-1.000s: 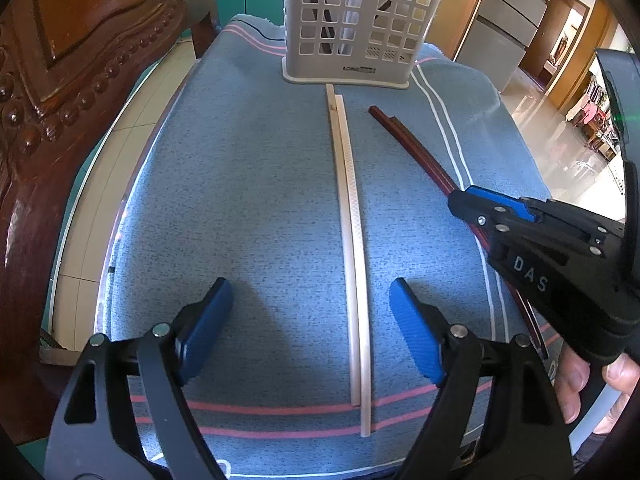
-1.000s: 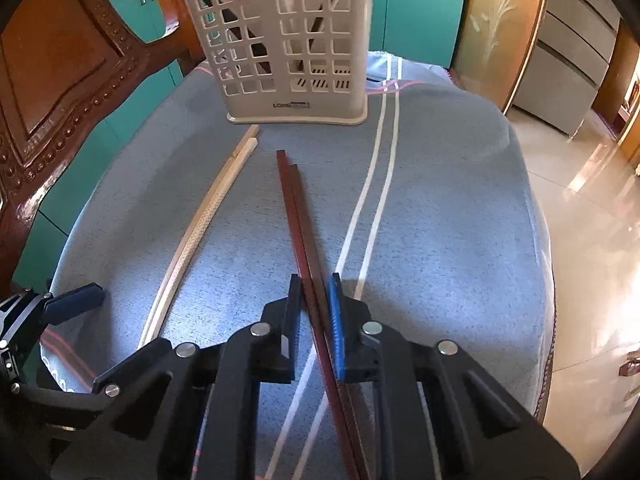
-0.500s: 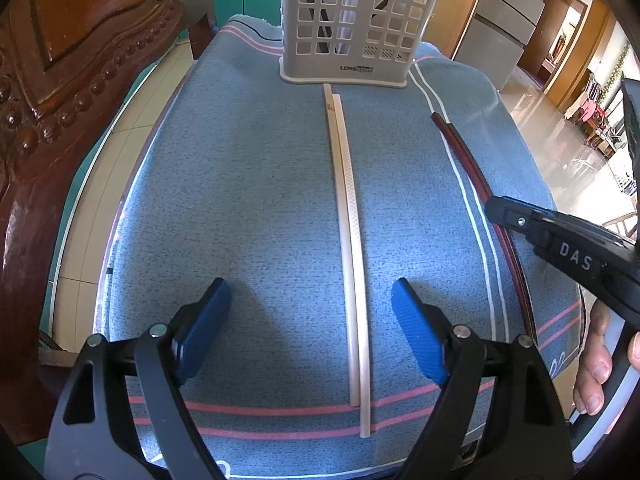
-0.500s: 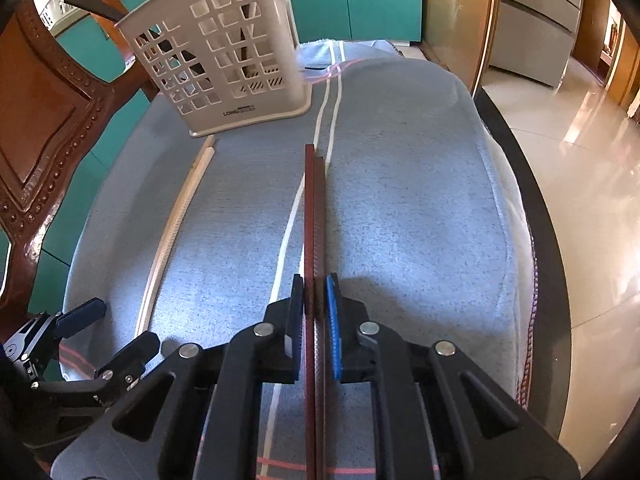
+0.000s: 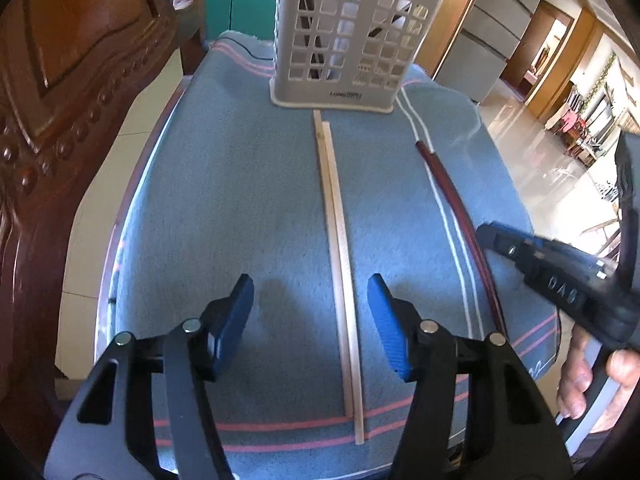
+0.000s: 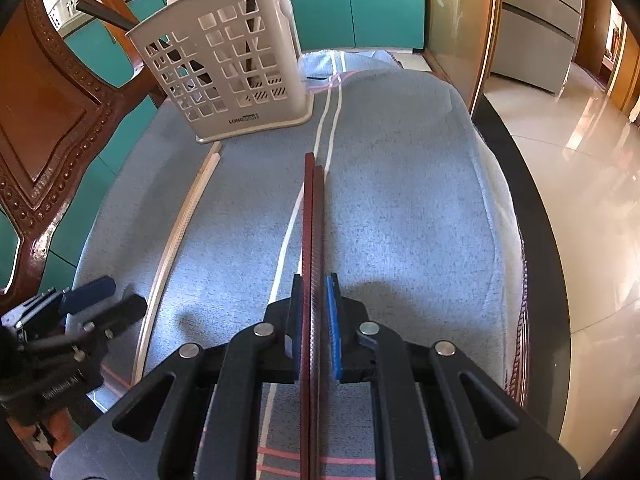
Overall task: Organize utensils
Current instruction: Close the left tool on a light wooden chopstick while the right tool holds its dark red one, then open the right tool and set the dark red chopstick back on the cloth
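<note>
A pair of cream chopsticks (image 5: 338,240) lies lengthwise on the blue cloth, running toward the white slotted utensil basket (image 5: 352,44). My left gripper (image 5: 310,320) straddles their near half; its jaws are closing, and the pads stand apart from the sticks. A pair of dark red chopsticks (image 6: 312,220) is clamped between the pads of my right gripper (image 6: 314,320), pointing toward the basket (image 6: 228,64). In the left wrist view the red chopsticks (image 5: 452,200) and the right gripper (image 5: 560,272) show at the right. The right wrist view has the cream chopsticks (image 6: 180,236) and the left gripper (image 6: 100,300) at the left.
A carved wooden chair back (image 5: 60,120) stands close on the left of the cloth-covered table (image 6: 420,208). The basket holds several dark utensils. Teal cabinets (image 6: 380,0) lie behind it, and a shiny tiled floor (image 6: 592,184) drops off to the right. A person's fingers (image 5: 592,384) grip the right tool.
The left jaws have narrowed around the cream chopsticks. The right gripper swung the red chopsticks to the right, away from the cream pair, and rolled them straighter toward the basket.
</note>
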A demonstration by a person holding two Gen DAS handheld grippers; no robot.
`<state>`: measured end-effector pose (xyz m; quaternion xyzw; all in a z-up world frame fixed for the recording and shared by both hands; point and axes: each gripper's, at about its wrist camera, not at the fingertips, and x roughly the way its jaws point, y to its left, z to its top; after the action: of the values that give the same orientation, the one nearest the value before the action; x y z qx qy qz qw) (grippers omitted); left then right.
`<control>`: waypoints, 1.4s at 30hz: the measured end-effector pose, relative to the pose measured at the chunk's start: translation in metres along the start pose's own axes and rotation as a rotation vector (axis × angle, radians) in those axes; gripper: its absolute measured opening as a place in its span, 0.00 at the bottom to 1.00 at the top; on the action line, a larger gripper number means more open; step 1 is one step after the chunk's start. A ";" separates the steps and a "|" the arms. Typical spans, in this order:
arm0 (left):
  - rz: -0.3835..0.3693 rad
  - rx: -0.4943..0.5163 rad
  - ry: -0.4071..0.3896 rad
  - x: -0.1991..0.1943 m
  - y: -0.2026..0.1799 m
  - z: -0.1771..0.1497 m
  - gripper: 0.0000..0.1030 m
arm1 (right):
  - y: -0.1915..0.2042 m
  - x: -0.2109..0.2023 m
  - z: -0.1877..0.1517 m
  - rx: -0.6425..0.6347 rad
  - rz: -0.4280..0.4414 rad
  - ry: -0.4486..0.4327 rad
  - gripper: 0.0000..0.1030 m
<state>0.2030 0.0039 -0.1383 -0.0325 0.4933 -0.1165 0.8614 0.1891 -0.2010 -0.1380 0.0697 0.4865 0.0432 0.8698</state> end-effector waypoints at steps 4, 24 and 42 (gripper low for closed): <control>-0.020 -0.016 0.010 0.007 0.003 0.009 0.58 | -0.001 0.002 0.001 0.000 0.003 -0.001 0.12; 0.052 -0.028 0.016 0.025 -0.007 0.019 0.11 | 0.008 0.004 0.000 -0.064 -0.010 -0.008 0.34; -0.042 -0.037 -0.042 -0.020 -0.010 0.008 0.12 | 0.015 -0.016 0.000 -0.083 0.061 -0.044 0.13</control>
<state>0.1980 -0.0020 -0.1155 -0.0612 0.4765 -0.1249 0.8681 0.1808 -0.1890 -0.1221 0.0494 0.4629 0.0885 0.8806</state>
